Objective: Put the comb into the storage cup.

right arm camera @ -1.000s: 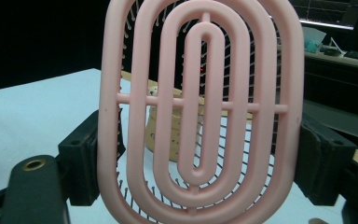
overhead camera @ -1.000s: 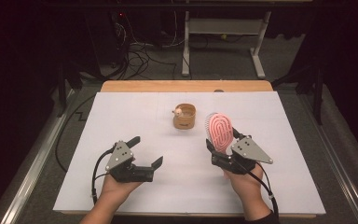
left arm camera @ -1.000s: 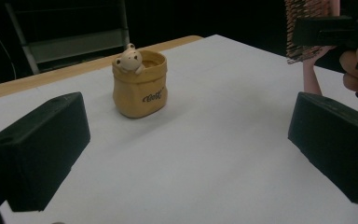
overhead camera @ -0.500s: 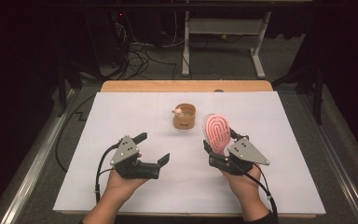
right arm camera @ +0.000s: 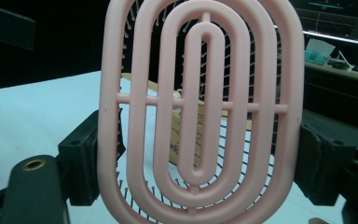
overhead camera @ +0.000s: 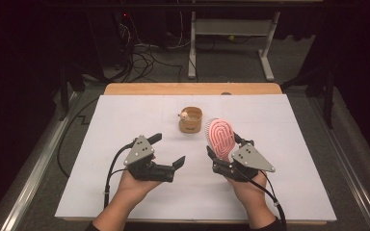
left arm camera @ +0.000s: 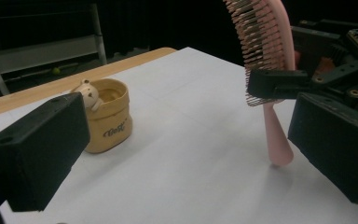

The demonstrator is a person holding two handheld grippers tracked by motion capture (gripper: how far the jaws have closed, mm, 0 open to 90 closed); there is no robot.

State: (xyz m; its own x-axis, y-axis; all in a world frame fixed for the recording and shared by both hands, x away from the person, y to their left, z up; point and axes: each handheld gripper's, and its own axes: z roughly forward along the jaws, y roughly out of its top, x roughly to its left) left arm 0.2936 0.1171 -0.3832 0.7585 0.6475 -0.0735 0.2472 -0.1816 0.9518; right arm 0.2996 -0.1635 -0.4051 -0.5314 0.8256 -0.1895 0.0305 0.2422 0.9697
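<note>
Right hand-held gripper (overhead camera: 220,153) clamps the pink hairbrush (overhead camera: 220,137) upright, handle tip near the bench (overhead camera: 294,125). Left hand-held gripper (overhead camera: 171,151) wide, empty. Handover step, I judge; next I close on the handle.

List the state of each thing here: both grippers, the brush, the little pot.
Left gripper: open, holding nothing, jaws pointing toward the brush.
Right gripper: shut on the pink hairbrush, clamping its head from both sides.
Pink hairbrush: held upright, head up, handle tip down at the white table cover.
Yellow pot: upright on the cover, open-topped, small bear figure at its rim, untouched.
</note>
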